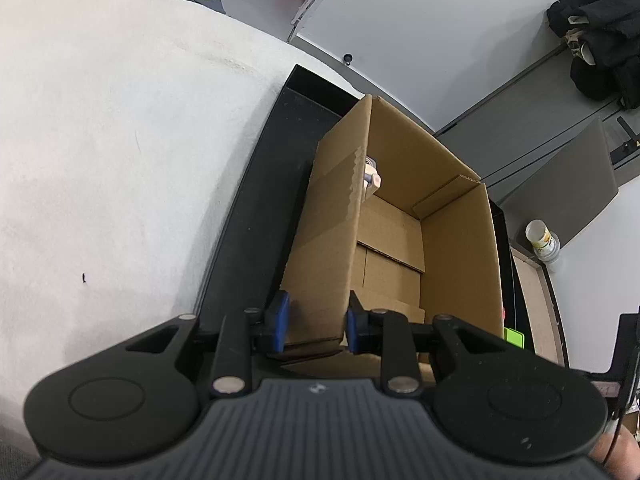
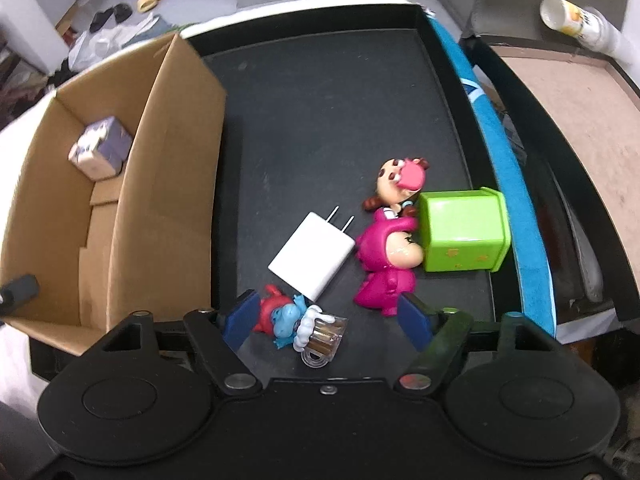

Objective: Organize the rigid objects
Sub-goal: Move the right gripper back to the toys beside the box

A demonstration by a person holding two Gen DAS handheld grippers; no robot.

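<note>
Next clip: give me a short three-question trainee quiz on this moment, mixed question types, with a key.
1. True or false: the left gripper grips a wall of the cardboard box.
2. Multiple choice: what lies between the open fingers of the right gripper? A) the white charger B) the blue and red figurine C) the green box
3. Fill in: the only item in view inside the cardboard box is a small ____ box.

Key
1. True; its blue pads sit either side of the wall.
2. B
3. Purple and white
</note>
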